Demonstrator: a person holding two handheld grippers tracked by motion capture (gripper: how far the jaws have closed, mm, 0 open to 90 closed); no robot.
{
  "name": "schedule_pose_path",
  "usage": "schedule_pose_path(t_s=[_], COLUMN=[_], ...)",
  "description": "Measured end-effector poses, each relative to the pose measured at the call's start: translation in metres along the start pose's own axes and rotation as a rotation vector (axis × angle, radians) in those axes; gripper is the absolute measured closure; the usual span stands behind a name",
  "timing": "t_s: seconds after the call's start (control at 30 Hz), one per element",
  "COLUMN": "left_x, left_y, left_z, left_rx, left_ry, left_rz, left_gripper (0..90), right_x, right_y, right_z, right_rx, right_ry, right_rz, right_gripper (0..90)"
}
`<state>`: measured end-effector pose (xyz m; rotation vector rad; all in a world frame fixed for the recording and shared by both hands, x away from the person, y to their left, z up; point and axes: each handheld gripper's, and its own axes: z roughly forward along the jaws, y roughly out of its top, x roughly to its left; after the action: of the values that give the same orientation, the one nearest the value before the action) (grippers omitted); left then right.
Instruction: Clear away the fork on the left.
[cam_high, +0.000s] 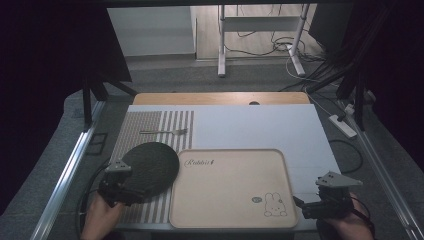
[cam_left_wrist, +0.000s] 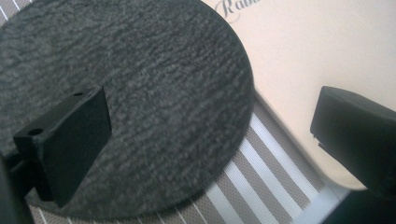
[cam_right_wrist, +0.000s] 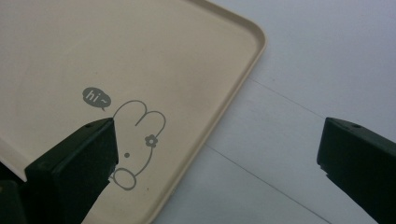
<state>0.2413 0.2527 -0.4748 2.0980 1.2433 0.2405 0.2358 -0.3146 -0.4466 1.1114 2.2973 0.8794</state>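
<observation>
A person is standing at the table (cam_high: 260, 125) and holding one tool in each hand over a place setting. The left tool (cam_high: 119, 191) is hovering with its jaws spread wide above the near edge of a dark grey round mat (cam_high: 150, 167), which is lying flat on a striped placemat (cam_high: 150, 125) and just overlapping the left rim of the beige tray (cam_high: 230, 187); in the left gripper view the mat (cam_left_wrist: 140, 93) is showing a rough, felt-like weave between the jaws, with the tray (cam_left_wrist: 303, 51) to one side. The right tool (cam_high: 320, 205) is waiting with its jaws likewise spread, one over the tray's near right corner by the printed rabbit (cam_right_wrist: 137, 140) and the other over bare table (cam_right_wrist: 299, 93). A fork (cam_high: 164, 132) is lying well apart on the placemat's far stripes. Judging by its thinness and texture, the mat is likely light, soft and floppy rather than stiff, not fragile, and grippy against the pads; it is probably best pinched at its free near edge, since a hold there is letting it droop, not crack. The tray (cam_right_wrist: 187, 60) is appearing rigid and smooth, best taken by its raised rim.
</observation>
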Motion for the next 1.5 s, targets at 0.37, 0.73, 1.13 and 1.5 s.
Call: schedule_pose_path(t_s=[0.37,0.73,1.13,1.5], left_x=[0.013,0.028,0.049,0.068], left_y=[0.021,0.037,0.055,0.074], left_z=[0.023,0.037,0.05,0.061], left_rx=[0.026,0.017,0.011,0.025], left_ry=[-0.009,-0.037,-0.034,0.0], left_rz=[0.035,0.027,-0.034,-0.041], left_gripper=[0.0,0.0,0.0,0.0], right_x=[0.0,0.001,0.001,0.001], right_y=[0.0,0.0,0.0,0.0], right_z=[0.0,0.001,0.001,0.001], right_rx=[0.006,0.007,0.013,0.015], right_ry=[-0.001,0.002,0.005,0.005], right_rz=[-0.006,-0.01,-0.014,-0.015], right_gripper=[0.0,0.0,0.0,0.0])
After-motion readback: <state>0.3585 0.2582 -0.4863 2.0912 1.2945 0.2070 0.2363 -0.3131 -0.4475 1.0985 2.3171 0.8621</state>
